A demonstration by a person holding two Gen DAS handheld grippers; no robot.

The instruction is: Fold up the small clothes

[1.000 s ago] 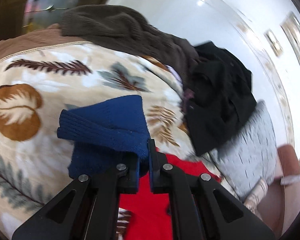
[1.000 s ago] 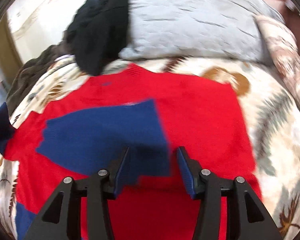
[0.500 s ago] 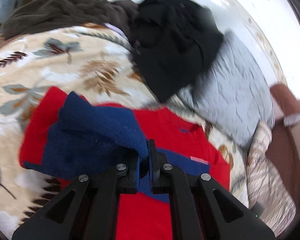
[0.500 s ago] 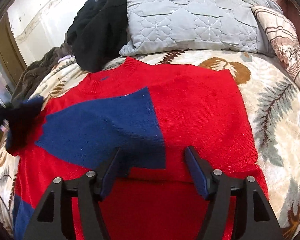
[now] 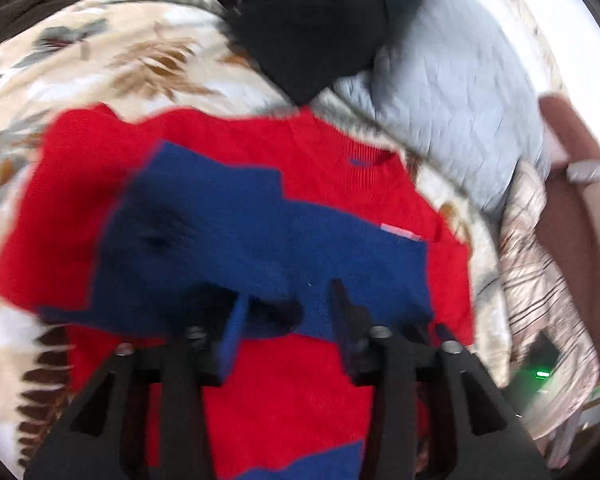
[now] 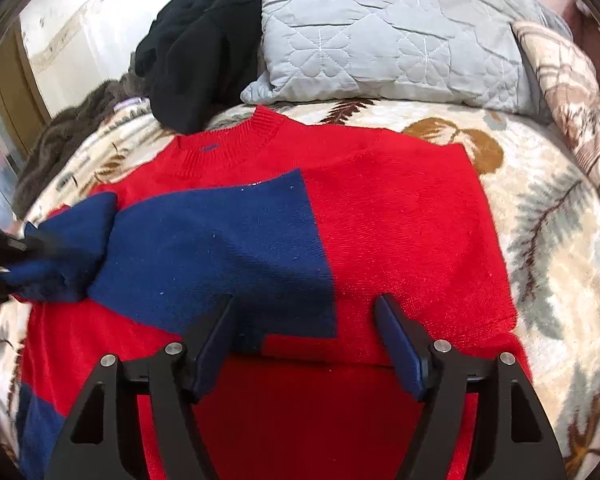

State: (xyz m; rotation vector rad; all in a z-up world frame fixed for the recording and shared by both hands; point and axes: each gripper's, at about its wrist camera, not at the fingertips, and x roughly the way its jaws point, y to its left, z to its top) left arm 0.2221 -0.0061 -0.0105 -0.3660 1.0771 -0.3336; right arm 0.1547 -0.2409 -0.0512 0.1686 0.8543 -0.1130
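Sweater (image 6: 380, 240) flat on bedspread (image 6: 560, 280), collar at 12. My left gripper (image 5: 288, 312) is opening, navy sleeve (image 5: 260, 240) dropped; right gripper (image 6: 304, 320) opening, empty. Lay cuff flat before lifting away.

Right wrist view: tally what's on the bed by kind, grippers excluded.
Red and blue sweater, flat on the leaf-print blanket: 1
Other clothes in piles: 2, a black garment and a brown knit
Pillows: 2, a grey quilted pillow and a beige patterned pillow
Blanket: 1
Total: 6
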